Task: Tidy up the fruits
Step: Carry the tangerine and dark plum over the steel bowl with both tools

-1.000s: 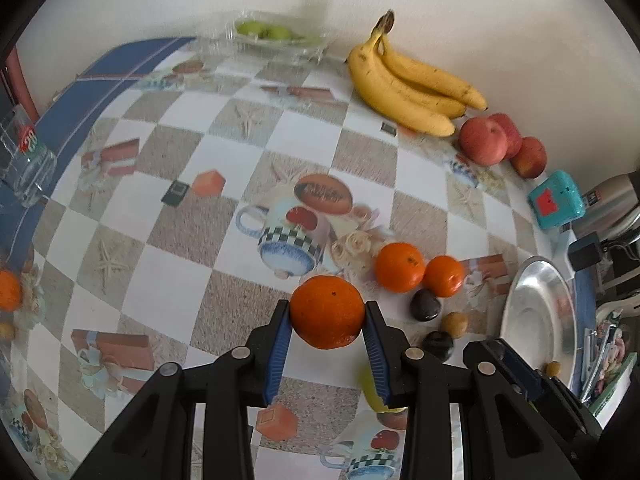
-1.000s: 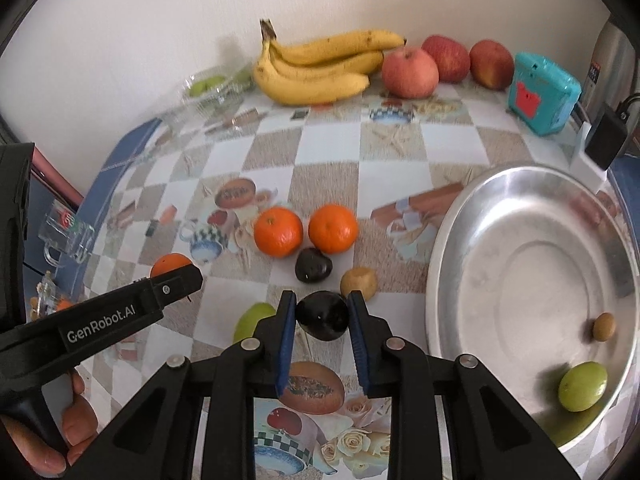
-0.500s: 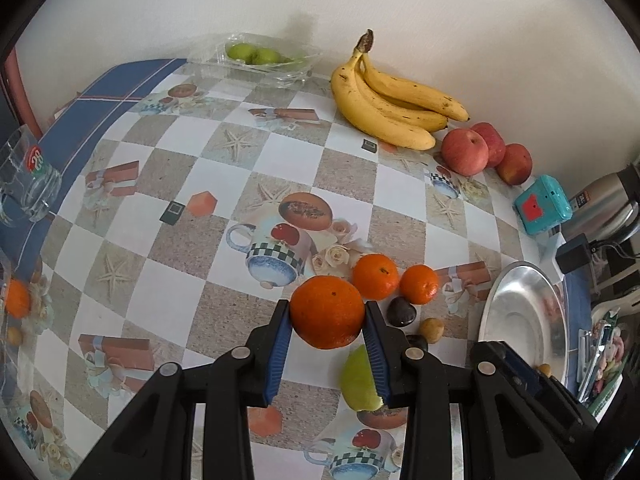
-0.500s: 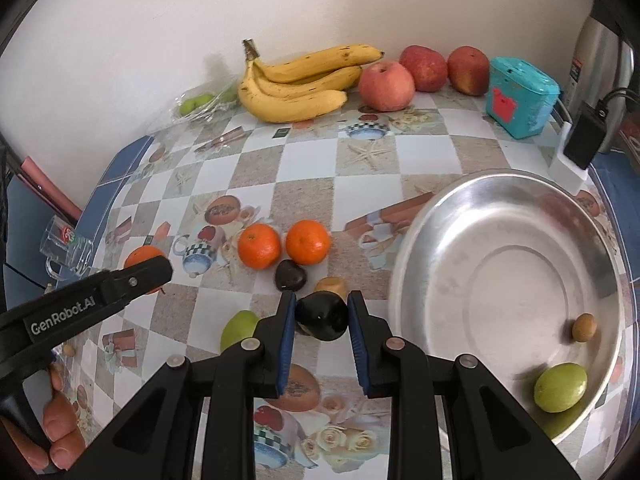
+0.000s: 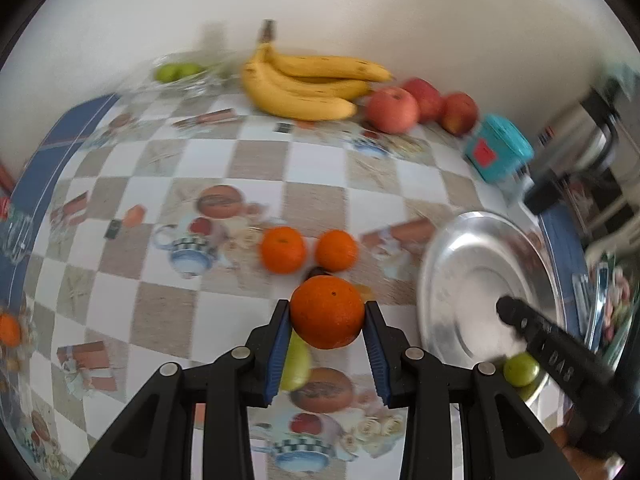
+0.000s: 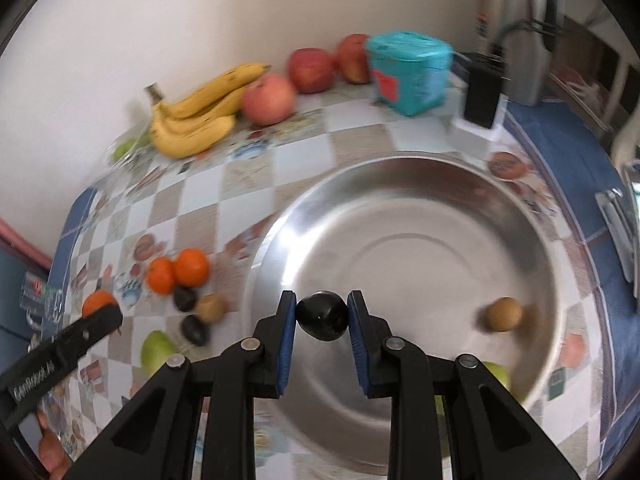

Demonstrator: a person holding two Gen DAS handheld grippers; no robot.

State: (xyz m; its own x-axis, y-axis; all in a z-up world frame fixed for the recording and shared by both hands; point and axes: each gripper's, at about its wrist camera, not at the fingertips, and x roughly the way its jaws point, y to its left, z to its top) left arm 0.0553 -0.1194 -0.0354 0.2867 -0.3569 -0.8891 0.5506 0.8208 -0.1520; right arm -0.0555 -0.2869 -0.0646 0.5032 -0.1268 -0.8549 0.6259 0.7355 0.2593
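My left gripper point(image 5: 326, 322) is shut on an orange point(image 5: 326, 316), held above the table left of the metal bowl point(image 5: 460, 240). My right gripper point(image 6: 322, 316) is shut on a dark plum point(image 6: 322, 316), held over the left inner part of the metal bowl point(image 6: 400, 184). A small brown fruit point(image 6: 502, 314) and a green fruit point(image 6: 498, 374) lie in the bowl. Two oranges point(image 6: 176, 272), two dark plums point(image 6: 190, 312), a brown fruit point(image 6: 210, 306) and a green pear point(image 6: 156, 350) lie on the table left of the bowl.
Bananas point(image 5: 304, 84) and three red apples point(image 5: 420, 106) lie along the back wall. A teal box point(image 6: 408, 72), a black charger point(image 6: 482, 96) and a steel kettle point(image 5: 576, 140) stand at the back right. A clear tray with green fruit point(image 5: 176, 74) is at the back left.
Both grippers swung right towards the bowl. My right gripper with the plum moved from over the table to over the bowl. My left gripper carried the orange closer to the bowl's left rim.
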